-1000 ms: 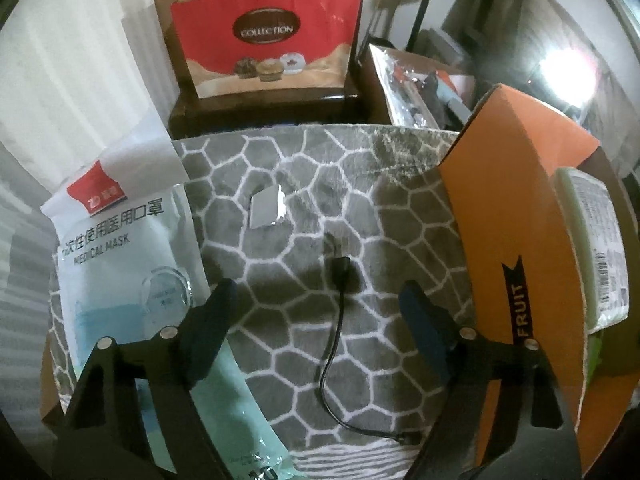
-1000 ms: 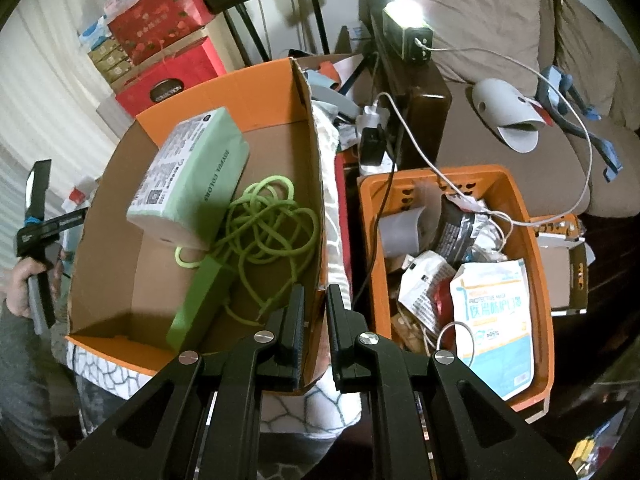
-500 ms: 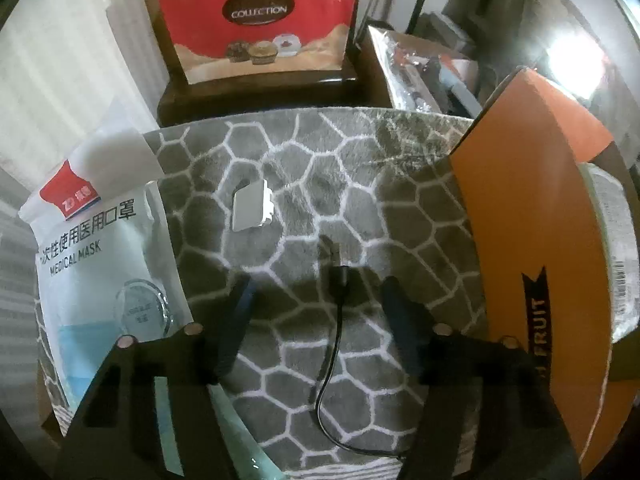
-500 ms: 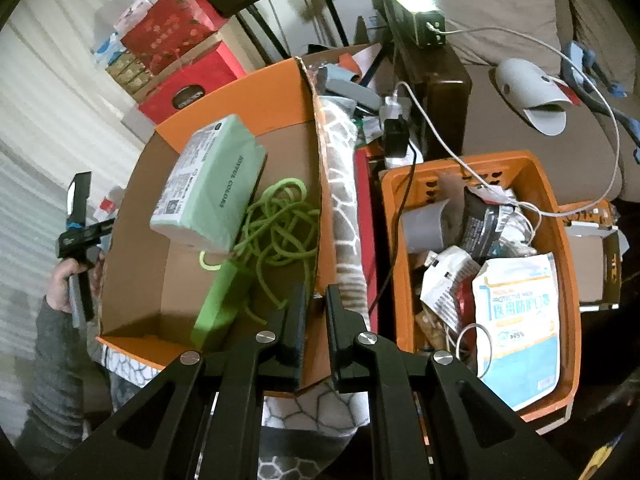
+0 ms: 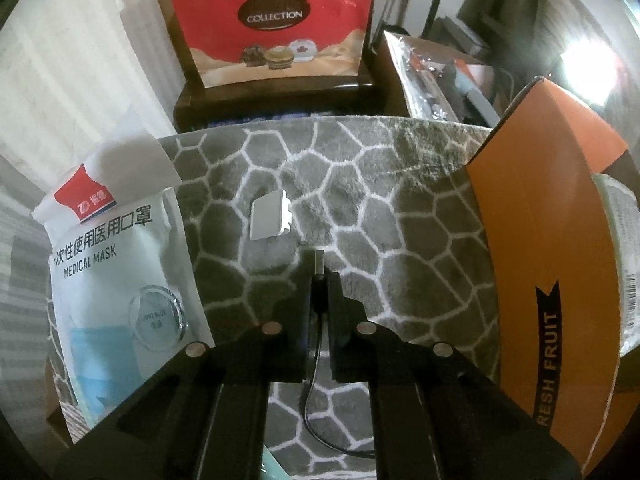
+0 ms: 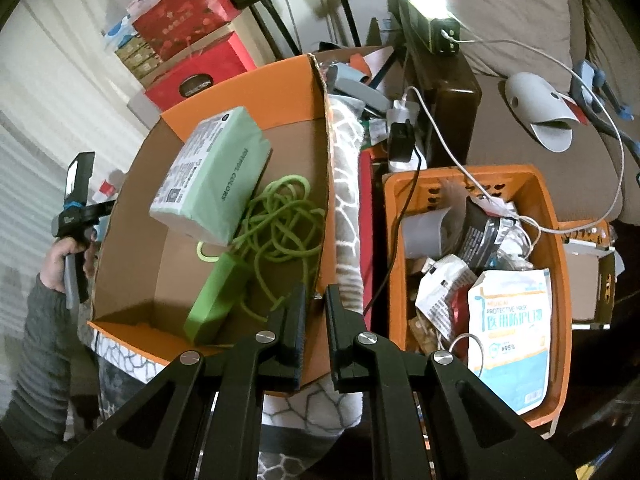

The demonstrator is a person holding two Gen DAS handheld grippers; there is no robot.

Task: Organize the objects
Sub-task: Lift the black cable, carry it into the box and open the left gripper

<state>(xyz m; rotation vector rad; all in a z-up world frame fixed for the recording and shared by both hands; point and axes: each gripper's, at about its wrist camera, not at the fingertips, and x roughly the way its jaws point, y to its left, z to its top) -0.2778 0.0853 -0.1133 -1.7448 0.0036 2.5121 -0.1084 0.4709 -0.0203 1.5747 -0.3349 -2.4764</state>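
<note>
- My left claw (image 5: 319, 280) is pinched tight on the black cable (image 5: 316, 344), just behind its plug; cable tail trails near, toward me, on the grey rug (image 5: 400, 208).
- White adapter (image 5: 269, 219) lies just far-left of the plug.
- Mask pack (image 5: 116, 280) at left, orange box (image 5: 548, 248) at right.
- My right claw (image 6: 315, 312) is nearly closed w/ nothing in it, over the box's near-right wall (image 6: 324, 184).

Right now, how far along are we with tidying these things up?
Partly done. The cardboard box already holds a green pack and a green cord. In hand: the left gripper is shut on the black cable, near its plug. Left on the grey mat: the small white adapter and the medical mask pack. The right gripper is shut and holds nothing.
</note>
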